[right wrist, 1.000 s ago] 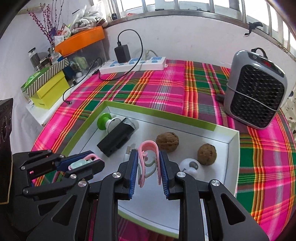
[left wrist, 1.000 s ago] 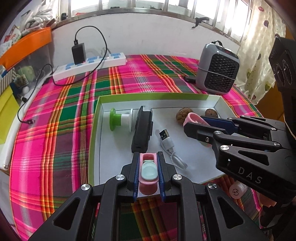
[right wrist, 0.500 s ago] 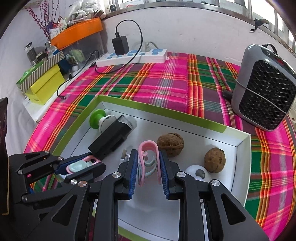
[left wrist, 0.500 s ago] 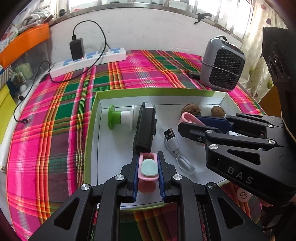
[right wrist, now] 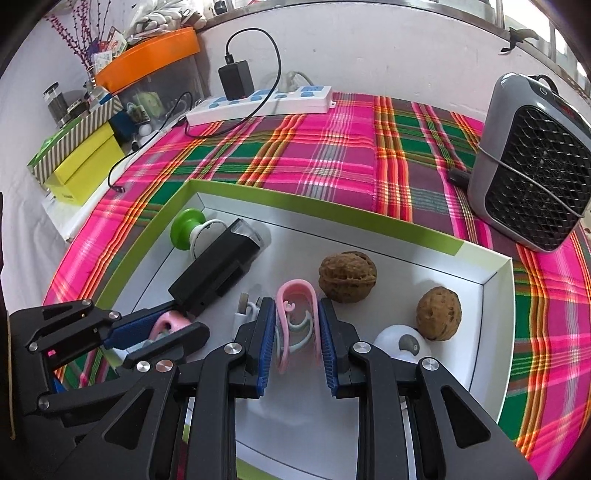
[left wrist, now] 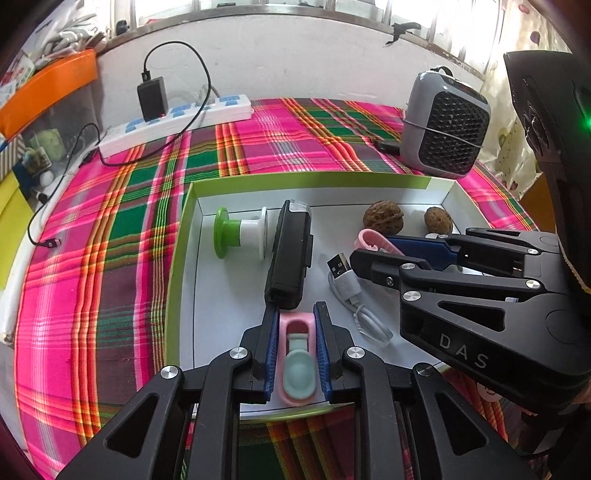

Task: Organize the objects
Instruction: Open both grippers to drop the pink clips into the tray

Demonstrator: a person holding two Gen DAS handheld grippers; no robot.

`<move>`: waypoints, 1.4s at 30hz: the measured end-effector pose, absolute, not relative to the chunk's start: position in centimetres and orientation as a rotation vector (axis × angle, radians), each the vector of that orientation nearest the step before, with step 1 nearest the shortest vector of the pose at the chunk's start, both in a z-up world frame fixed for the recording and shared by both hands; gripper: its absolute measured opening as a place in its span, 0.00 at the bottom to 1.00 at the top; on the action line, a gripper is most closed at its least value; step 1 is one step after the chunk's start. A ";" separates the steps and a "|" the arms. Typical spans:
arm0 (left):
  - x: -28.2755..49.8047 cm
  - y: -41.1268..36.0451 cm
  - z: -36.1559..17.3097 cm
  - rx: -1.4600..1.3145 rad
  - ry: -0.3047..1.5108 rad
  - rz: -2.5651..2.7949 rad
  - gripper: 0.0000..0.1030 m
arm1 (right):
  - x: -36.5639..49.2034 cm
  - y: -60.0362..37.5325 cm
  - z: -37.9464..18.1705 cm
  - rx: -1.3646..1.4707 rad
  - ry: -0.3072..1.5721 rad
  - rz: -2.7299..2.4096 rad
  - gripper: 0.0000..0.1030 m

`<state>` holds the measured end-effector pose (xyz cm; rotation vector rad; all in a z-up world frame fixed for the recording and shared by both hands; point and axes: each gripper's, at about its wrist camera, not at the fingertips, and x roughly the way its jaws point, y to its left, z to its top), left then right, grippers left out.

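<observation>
My left gripper clamps a pink clip, my right gripper a pink hook, both over the tray. Walnuts ahead (already in); these two remain.

Plaid cloth, pink and green, covers worktop. White power strip lies along back wall, black adapter plugged in upright, black cable looping over it. Grey fan heater stands at right on cloth, grille facing forward. Off left edge: yellow box with striped box on top, orange-lidded clear bin behind. Dried purple twigs in far left corner. Window bars above wall.
</observation>
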<state>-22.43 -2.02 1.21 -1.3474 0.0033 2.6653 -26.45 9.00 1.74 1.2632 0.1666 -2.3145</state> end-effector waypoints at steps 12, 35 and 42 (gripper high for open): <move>-22.4 -2.0 1.2 -1.352 0.007 2.668 0.17 | -26.3 9.1 1.7 1.273 0.154 -2.316 0.24; -19.8 -2.0 2.8 -1.310 0.021 2.737 0.29 | -23.2 10.6 3.8 1.202 0.077 -2.374 0.32; -17.9 -1.7 3.9 -1.265 0.019 2.767 0.30 | -21.4 12.2 5.0 1.157 0.054 -2.427 0.32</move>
